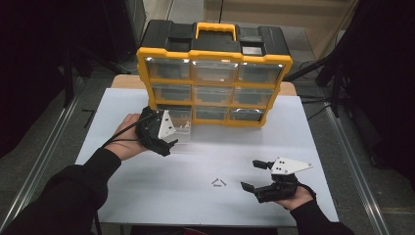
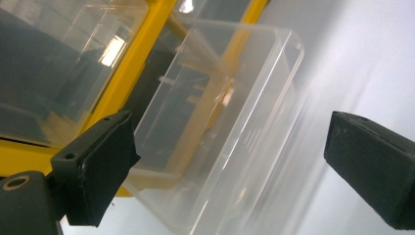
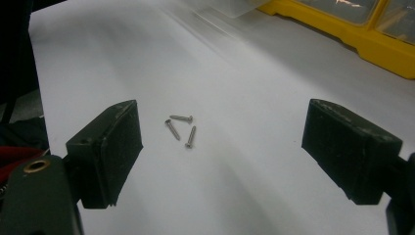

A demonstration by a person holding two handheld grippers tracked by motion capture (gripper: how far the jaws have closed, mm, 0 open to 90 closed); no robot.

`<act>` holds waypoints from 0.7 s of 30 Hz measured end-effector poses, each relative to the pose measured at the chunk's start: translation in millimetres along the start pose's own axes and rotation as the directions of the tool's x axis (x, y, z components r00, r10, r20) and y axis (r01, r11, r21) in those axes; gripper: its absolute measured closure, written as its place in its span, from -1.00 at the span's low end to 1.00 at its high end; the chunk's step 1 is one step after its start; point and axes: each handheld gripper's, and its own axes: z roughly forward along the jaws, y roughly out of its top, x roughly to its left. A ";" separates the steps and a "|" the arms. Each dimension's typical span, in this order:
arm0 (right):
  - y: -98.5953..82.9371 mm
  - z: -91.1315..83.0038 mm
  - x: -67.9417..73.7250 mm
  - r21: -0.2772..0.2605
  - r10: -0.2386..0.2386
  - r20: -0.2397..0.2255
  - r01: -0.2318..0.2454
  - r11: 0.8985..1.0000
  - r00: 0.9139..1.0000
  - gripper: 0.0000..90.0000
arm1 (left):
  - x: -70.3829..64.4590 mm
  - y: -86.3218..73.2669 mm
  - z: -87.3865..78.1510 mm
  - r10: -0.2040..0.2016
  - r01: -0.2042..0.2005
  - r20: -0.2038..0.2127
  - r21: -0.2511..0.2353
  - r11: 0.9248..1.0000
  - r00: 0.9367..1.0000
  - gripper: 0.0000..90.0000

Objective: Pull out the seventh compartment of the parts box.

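Left tool [image 1: 169, 133] (jaws apart) at the clear drawer [image 1: 182, 125]; screws [image 1: 219, 183] near right tool [image 1: 251, 175].

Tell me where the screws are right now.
In the high view, the screws lie on the white table, just left of the open right gripper, well in front of the organizer.

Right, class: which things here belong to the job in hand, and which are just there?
In the job:
- clear drawer, pulled out
- screws
- left gripper, open
- right gripper, open
- yellow organiser

Just there:
- white table
- organiser's handle
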 end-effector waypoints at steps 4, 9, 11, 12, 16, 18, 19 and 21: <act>0.0 0.0 0.3 0.002 0.003 -0.003 -0.003 1.000 1.000 -0.65 | 0.5 0.0 -3.7 -0.065 0.066 0.032 -0.029 0.997 0.997 -0.88; 0.0 0.7 0.1 0.001 0.000 -0.002 0.000 1.000 1.000 -0.65 | -2.0 0.7 -6.3 -0.135 0.139 0.057 -0.061 0.988 0.989 -0.88; 0.0 0.7 0.3 0.002 0.001 -0.003 -0.001 1.000 1.000 -0.65 | -2.9 0.9 -7.1 -0.151 0.156 0.068 -0.071 0.985 0.986 -0.88; 0.0 0.7 0.3 0.002 0.001 -0.004 -0.001 1.000 1.000 -0.65 | -3.0 0.8 -7.6 -0.165 0.171 0.079 -0.077 0.982 0.983 -0.88; -0.1 0.8 0.1 0.000 0.002 -0.004 -0.002 1.000 1.000 -0.65 | -0.2 -1.1 -8.9 -0.255 0.270 0.136 -0.102 0.958 0.957 -0.88; -0.1 0.8 0.3 0.001 0.003 -0.005 -0.003 1.000 1.000 -0.65 | 0.5 -2.4 -9.6 -0.276 0.293 0.145 -0.110 0.950 0.950 -0.88; -0.1 0.8 0.4 0.001 0.002 -0.007 -0.002 1.000 1.000 -0.65 | 0.7 -3.1 -10.2 -0.282 0.299 0.152 -0.111 0.948 0.947 -0.88; 0.0 0.7 0.4 0.002 0.002 -0.006 -0.002 1.000 1.000 -0.65 | 0.9 -4.0 -11.2 -0.295 0.315 0.166 -0.111 0.943 0.941 -0.88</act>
